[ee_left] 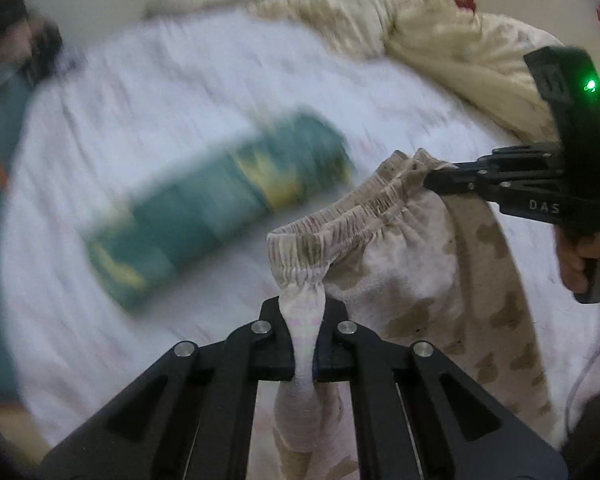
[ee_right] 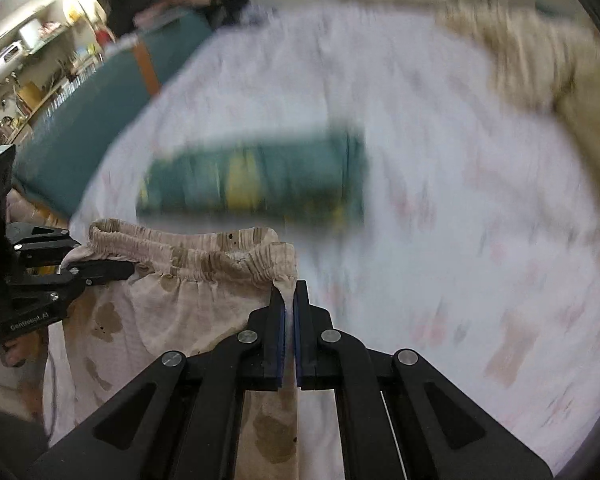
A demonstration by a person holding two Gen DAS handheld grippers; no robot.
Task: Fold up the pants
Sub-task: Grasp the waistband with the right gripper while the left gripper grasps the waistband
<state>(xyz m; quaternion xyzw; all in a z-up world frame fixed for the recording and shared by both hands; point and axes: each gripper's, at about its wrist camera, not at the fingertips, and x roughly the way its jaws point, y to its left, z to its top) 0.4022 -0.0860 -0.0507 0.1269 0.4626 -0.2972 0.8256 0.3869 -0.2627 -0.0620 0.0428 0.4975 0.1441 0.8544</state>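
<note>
Bed (ee_right: 440,160) had a pale floral sheet, all blurry. Cream duvet (ee_left: 440,36) was bunched behind it, cluttered shelves (ee_right: 28,80) off left.

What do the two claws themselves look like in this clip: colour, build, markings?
Both are matte black linkage claws with round silver pivot pins. The right claw has blue pads inside its fingers. The left claw shows no pad colour. Pale lettering marks both bodies, and a green light glows on the right claw's curved housing.

Black hand-held gripper (ee_left: 304,344), silver screws, blue pads (ee_right: 280,344)
</note>
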